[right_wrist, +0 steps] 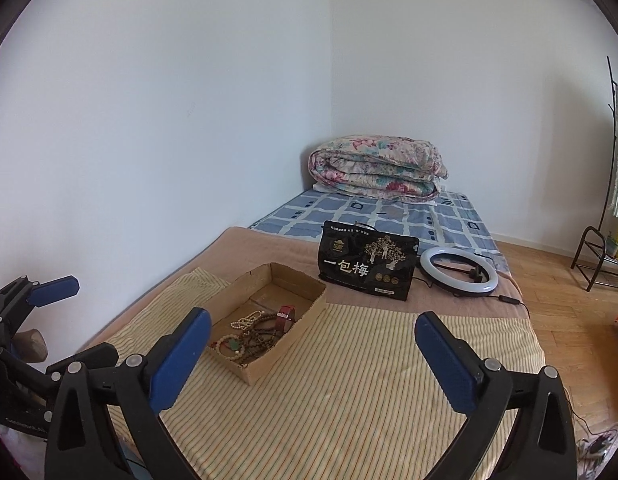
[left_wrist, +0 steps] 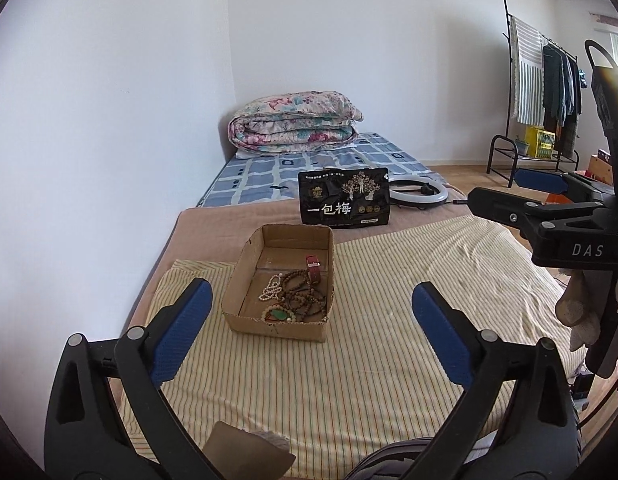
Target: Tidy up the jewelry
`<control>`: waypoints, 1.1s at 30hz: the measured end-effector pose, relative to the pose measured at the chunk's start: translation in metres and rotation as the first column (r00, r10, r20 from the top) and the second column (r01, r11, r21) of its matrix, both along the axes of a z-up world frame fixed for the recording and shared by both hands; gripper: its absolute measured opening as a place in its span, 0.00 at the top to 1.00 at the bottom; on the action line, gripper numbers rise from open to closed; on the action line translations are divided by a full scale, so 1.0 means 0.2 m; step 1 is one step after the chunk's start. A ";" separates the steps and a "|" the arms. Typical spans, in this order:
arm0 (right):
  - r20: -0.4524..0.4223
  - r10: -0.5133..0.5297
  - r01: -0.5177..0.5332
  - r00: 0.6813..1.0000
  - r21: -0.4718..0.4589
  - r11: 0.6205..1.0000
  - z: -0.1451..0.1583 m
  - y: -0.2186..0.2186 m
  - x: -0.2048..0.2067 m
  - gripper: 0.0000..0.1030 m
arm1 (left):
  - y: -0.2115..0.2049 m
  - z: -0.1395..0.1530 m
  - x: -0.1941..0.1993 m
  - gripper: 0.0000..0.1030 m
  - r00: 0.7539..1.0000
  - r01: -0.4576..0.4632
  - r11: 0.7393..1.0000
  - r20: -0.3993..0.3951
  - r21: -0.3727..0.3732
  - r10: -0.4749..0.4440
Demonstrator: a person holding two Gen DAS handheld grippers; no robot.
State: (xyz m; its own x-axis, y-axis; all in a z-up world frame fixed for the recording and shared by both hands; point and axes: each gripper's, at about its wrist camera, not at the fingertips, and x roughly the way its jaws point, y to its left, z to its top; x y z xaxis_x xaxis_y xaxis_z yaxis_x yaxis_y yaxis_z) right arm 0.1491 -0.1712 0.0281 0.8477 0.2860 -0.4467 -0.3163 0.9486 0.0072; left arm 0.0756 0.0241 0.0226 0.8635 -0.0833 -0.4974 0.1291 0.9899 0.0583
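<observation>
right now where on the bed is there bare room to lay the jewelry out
The striped cloth is bare right of the cardboard box, up to the black pouch and ring light. A narrower strip lies bare before the box. Inside the box, beads crowd the near half.

Black pouch [left_wrist: 344, 197] — ring light [right_wrist: 459, 271] beside

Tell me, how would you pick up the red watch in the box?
Probably grip the red watch by its strap, coming straight down from above. It leans against the far right wall of the cardboard box, apart from the tangled beads, and the walls block any sideways reach.
</observation>
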 end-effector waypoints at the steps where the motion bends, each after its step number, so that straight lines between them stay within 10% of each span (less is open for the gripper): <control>1: -0.001 -0.001 0.001 1.000 0.000 1.000 0.00 0.00 -0.01 0.00 | 0.00 0.00 0.00 0.00 1.000 -0.006 1.000 -0.001 0.001 0.006; 33: 0.006 -0.051 0.051 0.999 -0.010 0.999 -0.02 -0.06 -0.10 0.00 | 0.01 0.03 -0.06 0.00 0.999 -0.041 0.999 -0.005 -0.012 0.041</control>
